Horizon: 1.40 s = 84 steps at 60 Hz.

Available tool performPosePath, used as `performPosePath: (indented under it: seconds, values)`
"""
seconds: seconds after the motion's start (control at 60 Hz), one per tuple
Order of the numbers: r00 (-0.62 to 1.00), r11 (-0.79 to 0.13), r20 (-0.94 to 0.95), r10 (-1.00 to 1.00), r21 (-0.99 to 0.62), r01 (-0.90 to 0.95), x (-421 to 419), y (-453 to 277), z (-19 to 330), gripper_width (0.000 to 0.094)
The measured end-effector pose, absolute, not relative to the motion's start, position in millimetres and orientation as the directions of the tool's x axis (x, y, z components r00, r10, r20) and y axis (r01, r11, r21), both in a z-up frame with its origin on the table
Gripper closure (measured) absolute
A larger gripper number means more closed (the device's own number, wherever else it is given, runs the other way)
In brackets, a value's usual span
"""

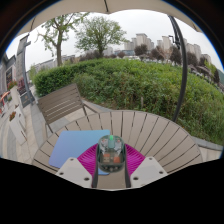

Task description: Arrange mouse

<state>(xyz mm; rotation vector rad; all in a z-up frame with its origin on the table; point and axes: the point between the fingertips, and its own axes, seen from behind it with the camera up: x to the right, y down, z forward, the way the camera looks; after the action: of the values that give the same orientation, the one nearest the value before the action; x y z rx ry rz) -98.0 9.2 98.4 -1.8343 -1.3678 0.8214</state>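
Note:
A translucent mouse (110, 153) with a green light and reddish inner parts stands between my gripper's (111, 163) two fingers. The magenta pads (90, 160) lie against both of its sides, so the fingers are shut on it. It is held above a round slatted wooden table (160, 135). A light blue mouse mat (72, 146) lies on the table just left of the left finger.
A wooden slatted chair (62, 103) stands beyond the table at the left. A green hedge (140, 85) runs behind it, with a dark pole (184, 60) at the right. White chairs (12, 115) stand at the far left on paving.

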Motion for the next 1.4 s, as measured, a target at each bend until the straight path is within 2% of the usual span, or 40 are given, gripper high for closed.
performPosePath:
  seconds: [0.083, 0.15, 0.317, 0.383, 0.433, 0.467, 0.483, 0.517, 0.55, 0.583, 0.7, 0.9, 1.117, 1.4]
  values:
    - [0.201, -0.183, -0.092, 0.975, -0.847, 0.499, -138.1, -23.9, 111.4, 0.0562]
    - [0.18, -0.171, -0.091, 0.979, -0.85, 0.499, -168.4, -51.6, 102.2, 0.0562]
    - [0.146, -0.119, -0.042, 0.988, -0.81, 0.574, -207.1, -98.8, 29.6, 0.0561]
    - [0.147, -0.108, -0.021, 0.989, -0.783, 0.613, -203.6, -104.1, -3.5, 0.0515]
    - [0.141, -0.096, -0.01, 0.99, -0.776, 0.623, -202.1, -107.7, -12.0, 0.0472]
    - [0.141, -0.088, -0.001, 0.99, -0.787, 0.611, -203.2, -107.1, -8.6, 0.0447]
    - [0.144, -0.087, 0.004, 0.99, -0.78, 0.62, -202.5, -104.9, -8.6, 0.0406]
    - [0.164, -0.098, 0.01, 0.986, -0.768, 0.633, -194.7, -101.8, -6.7, 0.0267]
    - [0.168, -0.108, 0.0, 0.986, -0.762, 0.638, -187.4, -102.8, 1.4, 0.007]
    - [0.173, -0.121, -0.013, 0.985, -0.765, 0.633, -179.9, -101.6, 14.7, 0.0111]
    - [0.186, -0.138, -0.022, 0.982, -0.756, 0.64, -126.2, -89.8, 71.0, 0.008]
    - [0.229, -0.144, 0.03, 0.973, -0.696, 0.704, 31.8, -54.2, 144.4, 0.0082]
    - [0.276, -0.179, 0.046, 0.96, -0.657, 0.732, 158.2, -32.2, 165.4, 0.0074]
    - [0.278, -0.167, 0.064, 0.958, -0.663, 0.73, 192.7, -26.8, 167.4, 0.0085]
